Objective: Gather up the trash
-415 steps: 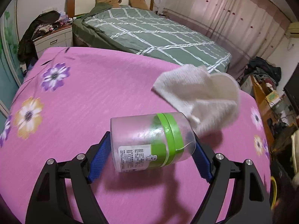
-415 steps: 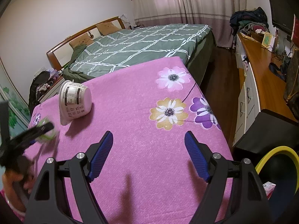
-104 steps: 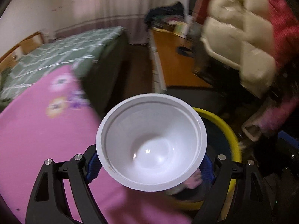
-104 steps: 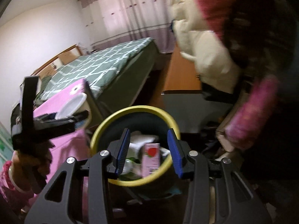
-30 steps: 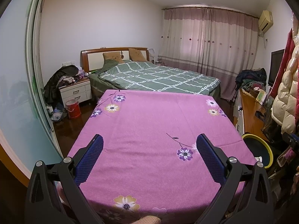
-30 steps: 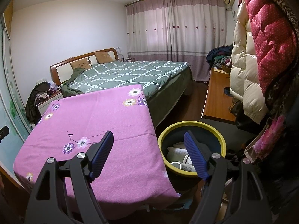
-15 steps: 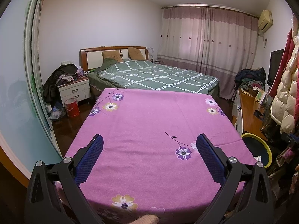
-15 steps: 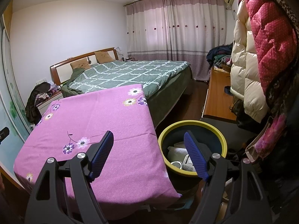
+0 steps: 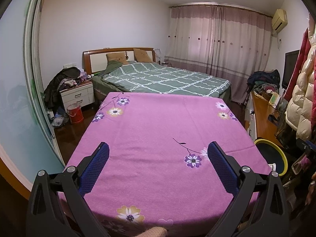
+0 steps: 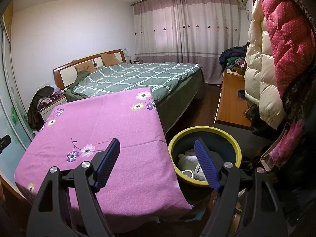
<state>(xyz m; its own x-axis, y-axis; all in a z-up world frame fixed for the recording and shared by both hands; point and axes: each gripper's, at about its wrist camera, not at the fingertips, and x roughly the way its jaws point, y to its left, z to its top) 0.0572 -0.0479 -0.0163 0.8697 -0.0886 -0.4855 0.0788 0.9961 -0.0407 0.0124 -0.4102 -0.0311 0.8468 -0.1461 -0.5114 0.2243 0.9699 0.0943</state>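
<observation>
While both jaws gape w/ nothing held, left hand-held gripper [image 9: 157, 154], right hand-held gripper [image 10: 157, 148], bin [image 10: 205, 130] trash labels unreadable

Two hand-held grippers are counted: the left hand-held gripper [image 9: 157, 162] and the right hand-held gripper [image 10: 157, 159], each with two blue-padded fingers spread wide and nothing between them. One worktop [image 9: 158, 130] under a pink flowered cloth is seen, and one bed [image 9: 164, 79] behind it with two brown pillows [image 9: 116, 58]. One yellow-rimmed bin [image 10: 205, 132] is counted beside the worktop (a few pieces of trash [image 10: 189, 163] lie inside, too jumbled to be counted). One nightstand [image 9: 77, 95] with two drawers and one red bucket [image 9: 75, 113] are counted.
</observation>
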